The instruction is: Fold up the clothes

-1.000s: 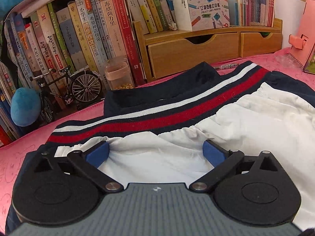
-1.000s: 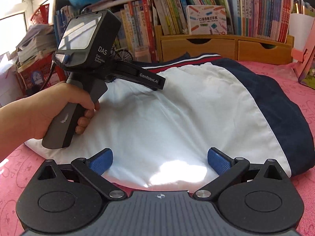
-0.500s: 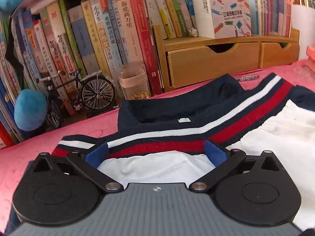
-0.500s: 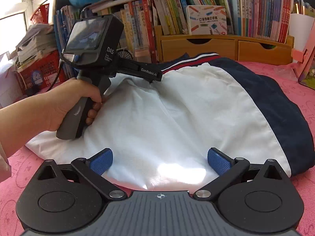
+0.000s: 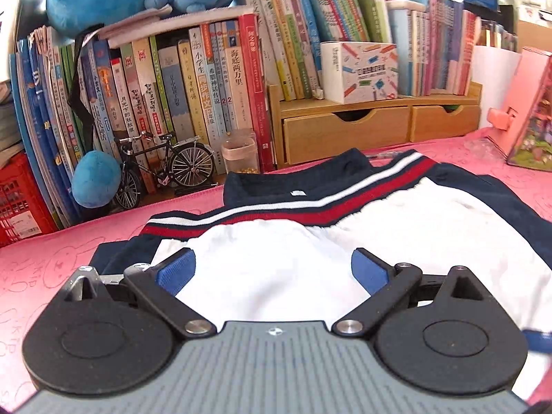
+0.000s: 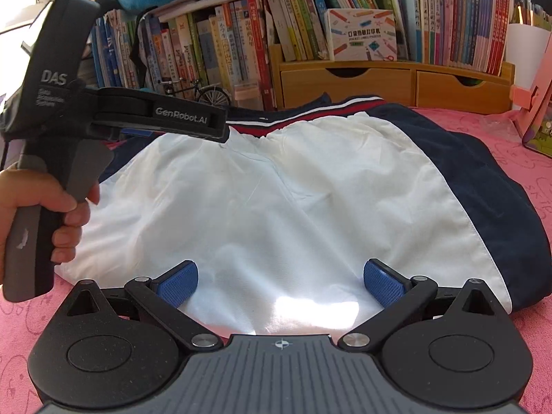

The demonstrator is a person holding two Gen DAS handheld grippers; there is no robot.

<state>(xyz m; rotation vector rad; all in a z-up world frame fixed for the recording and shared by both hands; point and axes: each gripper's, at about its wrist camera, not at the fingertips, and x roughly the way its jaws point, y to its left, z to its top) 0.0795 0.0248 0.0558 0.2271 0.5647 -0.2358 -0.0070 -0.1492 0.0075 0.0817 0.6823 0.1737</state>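
Note:
A white garment point(image 6: 276, 189) with navy sides and a red-and-white striped band point(image 5: 310, 212) lies flat on the pink cloth-covered table point(image 5: 51, 258). Its navy collar point(image 5: 276, 183) points toward the books. My left gripper point(image 5: 272, 269) hovers open over the white panel, just short of the band, with nothing between its blue pads point(image 5: 176, 270). The right wrist view shows this left gripper point(image 6: 222, 131) raised above the garment's far left part, with a hand point(image 6: 65, 214) on its handle. My right gripper point(image 6: 280, 281) stands open at the garment's near edge, holding nothing.
Behind the garment stands a wall of books point(image 5: 207, 79) and a wooden drawer unit point(image 5: 345, 131). A model bicycle point(image 5: 165, 169), a small jar point(image 5: 241, 155) and a blue plush point(image 5: 95, 179) sit at the back left. A pink box point(image 5: 528, 110) stands at the right.
My left gripper has lifted and drawn back from the striped band, still open. The garment lies as before. The right gripper has stayed in place.

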